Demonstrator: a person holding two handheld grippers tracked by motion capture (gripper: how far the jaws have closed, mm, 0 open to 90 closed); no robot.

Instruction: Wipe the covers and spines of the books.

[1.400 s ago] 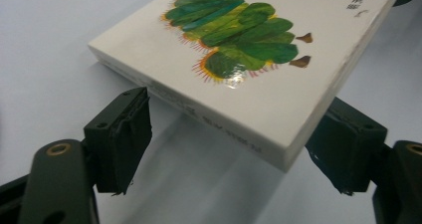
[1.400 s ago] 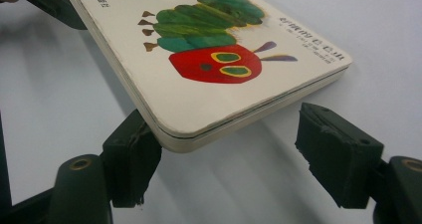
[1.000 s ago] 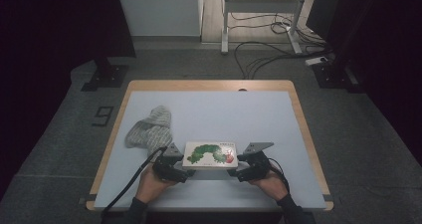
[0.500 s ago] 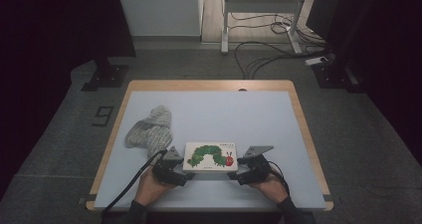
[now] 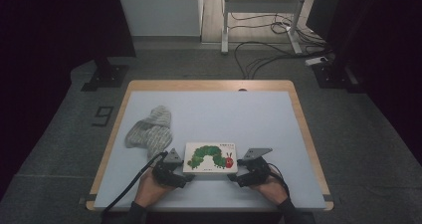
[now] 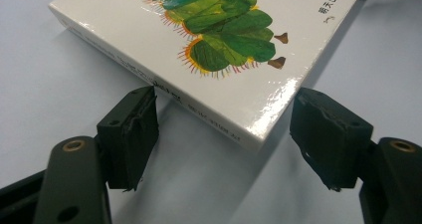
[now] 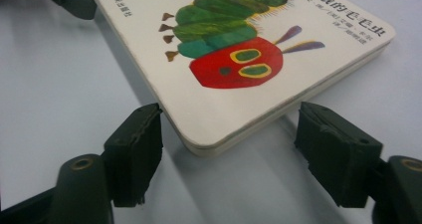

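Both tools (image 5: 185, 176) (image 5: 234, 176) low, jaws apart

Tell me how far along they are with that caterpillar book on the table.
Done: the book lies flat and shut near the table's front edge, with a gripper at each near corner. In hand: the left gripper and right gripper each straddle a corner, jaws open; the left's have just been closing. Left: gripping the book. The grey cloth lies apart, untouched.
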